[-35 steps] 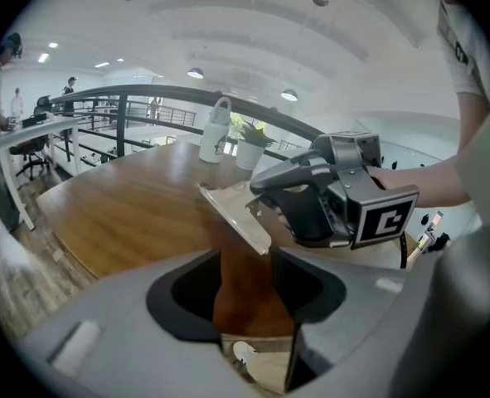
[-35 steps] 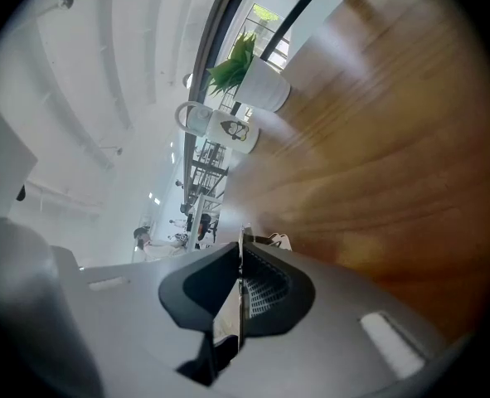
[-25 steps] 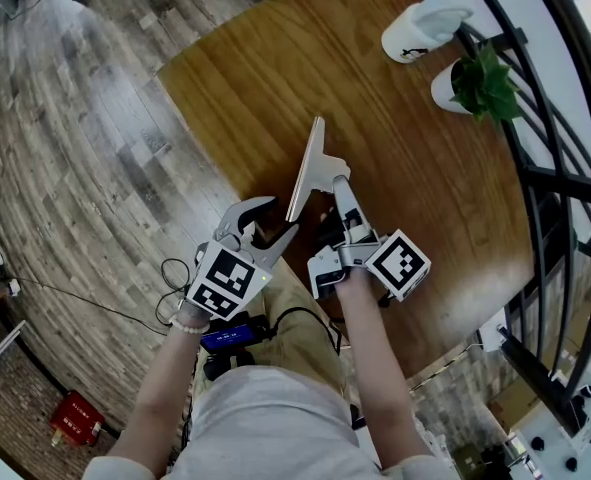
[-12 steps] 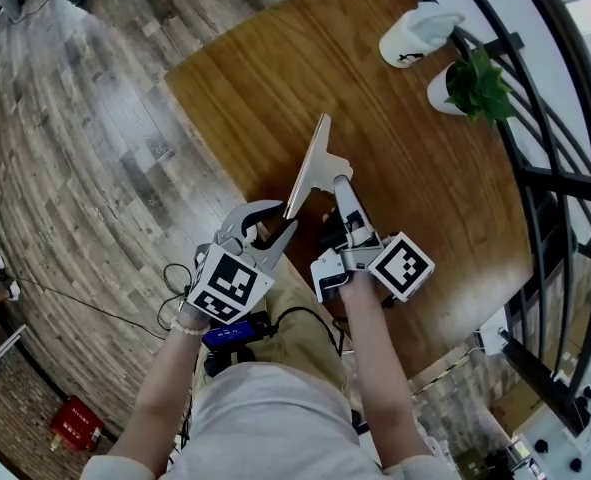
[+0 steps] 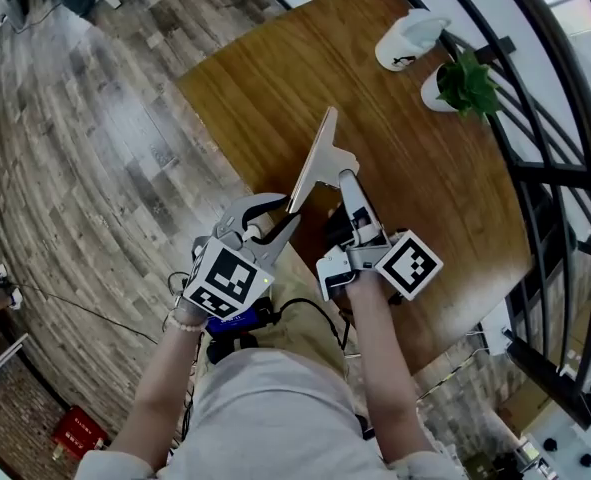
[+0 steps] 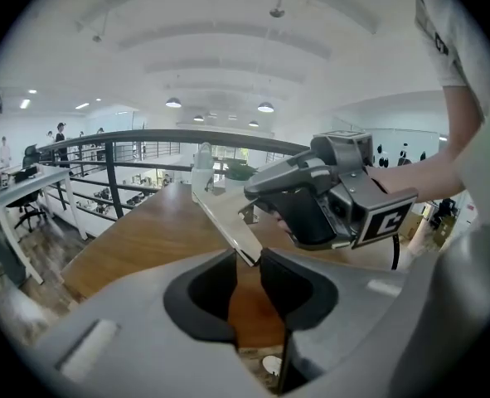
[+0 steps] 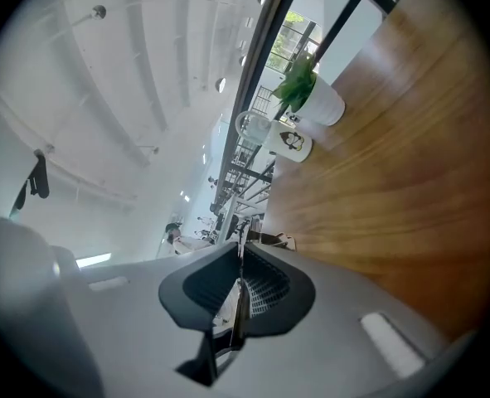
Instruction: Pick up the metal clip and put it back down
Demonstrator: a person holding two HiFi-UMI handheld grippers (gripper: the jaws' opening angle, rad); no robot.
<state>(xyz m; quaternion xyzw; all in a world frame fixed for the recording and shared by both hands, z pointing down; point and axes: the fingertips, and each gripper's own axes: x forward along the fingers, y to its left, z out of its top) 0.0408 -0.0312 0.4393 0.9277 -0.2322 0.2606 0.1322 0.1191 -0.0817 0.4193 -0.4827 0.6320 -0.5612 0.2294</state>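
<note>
A: Where's the metal clip (image 5: pixel 313 168) rn?

B: Up in the air over the near edge of the wooden table (image 5: pixel 265 68). It's stood on edge & tilted, w/ the far end pointing in toward the middle of the table. Doesn't look to be resting on the wood.

A: Who's got it?

B: The right gripper (image 5: pixel 347 182). Its jaws are nearly together w/ the thin plate pinched edge-on between the pads, which is plain in the right gripper view. From the head view it grips at the tab sticking out of the clip's right side.

A: And the left gripper (image 5: pixel 273 216)?

B: Jaws apart, a fair gap between them. The clip's near corner sits right at the mouth of the jaws, but the pads aren't pressing on it. Can't tell if a tip brushes that corner.

A: So the L one isn't holding anything?

B: Nope, nothing clamped. The two grippers are close together, L just left of the clip's near end, R on the other side.

A: Anything else on the table?

B: A white mug (image 5: pixel 410 36) & a small potted plant (image 5: pixel 465 83) side by side at the far edge, well apart from the clip.
</note>
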